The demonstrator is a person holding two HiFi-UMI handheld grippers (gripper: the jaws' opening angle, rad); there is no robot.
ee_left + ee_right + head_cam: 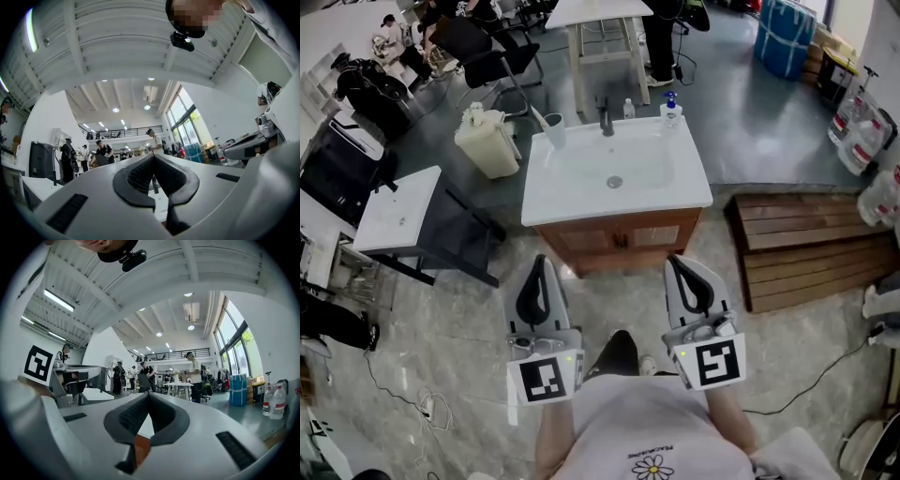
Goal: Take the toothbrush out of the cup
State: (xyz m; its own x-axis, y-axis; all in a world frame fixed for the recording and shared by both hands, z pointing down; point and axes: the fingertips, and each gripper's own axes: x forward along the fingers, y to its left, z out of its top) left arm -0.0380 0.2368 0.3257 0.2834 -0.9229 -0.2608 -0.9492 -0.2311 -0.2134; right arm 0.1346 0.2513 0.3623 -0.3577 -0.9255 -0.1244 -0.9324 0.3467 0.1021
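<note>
In the head view a white sink vanity [572, 192] stands ahead of me. At its back left corner is a clear cup [555, 136] with a toothbrush [540, 118] leaning out of it to the left. My left gripper [542, 260] and right gripper [678, 261] hover side by side in front of the cabinet, well short of the cup. Each has its jaws shut with nothing between them. The left gripper view shows the left gripper [153, 157] with its pads meeting at the tip, and the right gripper view shows the same for the right gripper [149, 394]. Neither gripper view shows the cup.
A faucet [606, 117] and two small bottles [669, 111] line the sink's back edge. A cream container [487, 142] and a white side table [398, 211] stand to the left. Wooden pallets [811, 246] lie to the right, with water jugs [862, 131] and a blue barrel [787, 36] beyond.
</note>
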